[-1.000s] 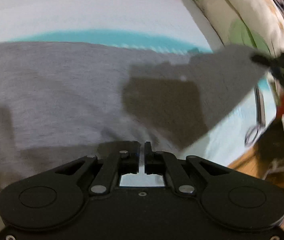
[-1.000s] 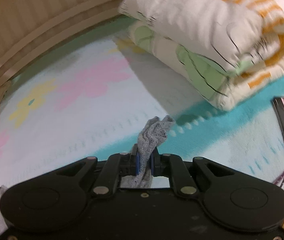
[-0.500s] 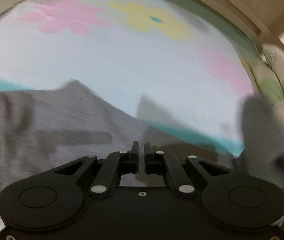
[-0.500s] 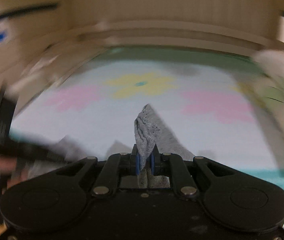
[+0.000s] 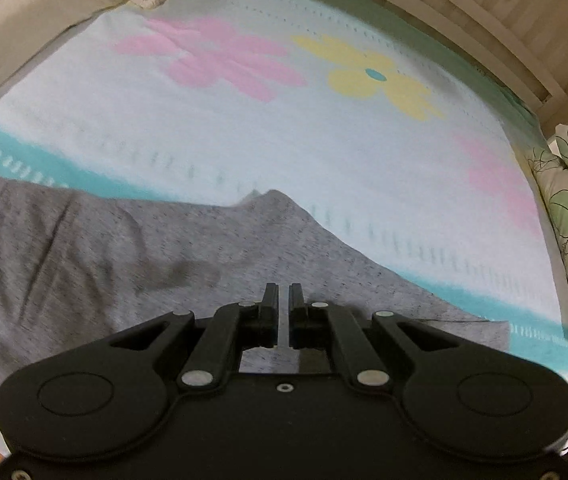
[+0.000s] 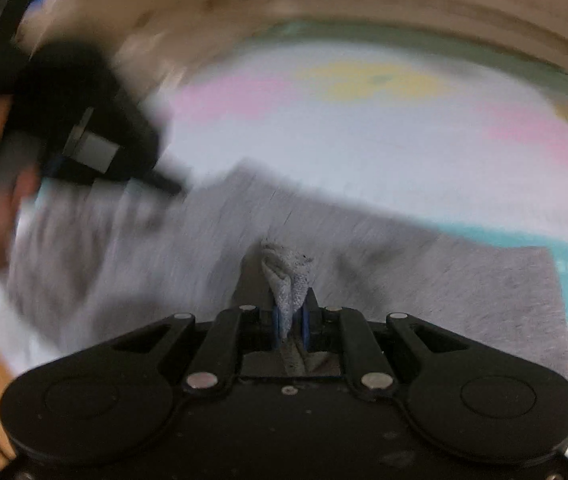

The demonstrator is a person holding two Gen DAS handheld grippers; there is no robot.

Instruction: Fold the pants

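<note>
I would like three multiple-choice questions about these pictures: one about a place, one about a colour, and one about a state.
1. Where do the pants lie?
A. on the flowered blanket
B. on a chair
C. on the floor

2. What colour are the pants?
A. blue
B. grey
C. black

3. What is the right claw doing?
A. standing wide open
B. pinching a fold of the pants
C. holding a phone

Answers:
1 A, the grey cloth is spread over the blanket with pink and yellow flowers.
2 B, the fabric is speckled grey in both views.
3 B, a bunch of grey cloth stands up between its fingers.
</note>
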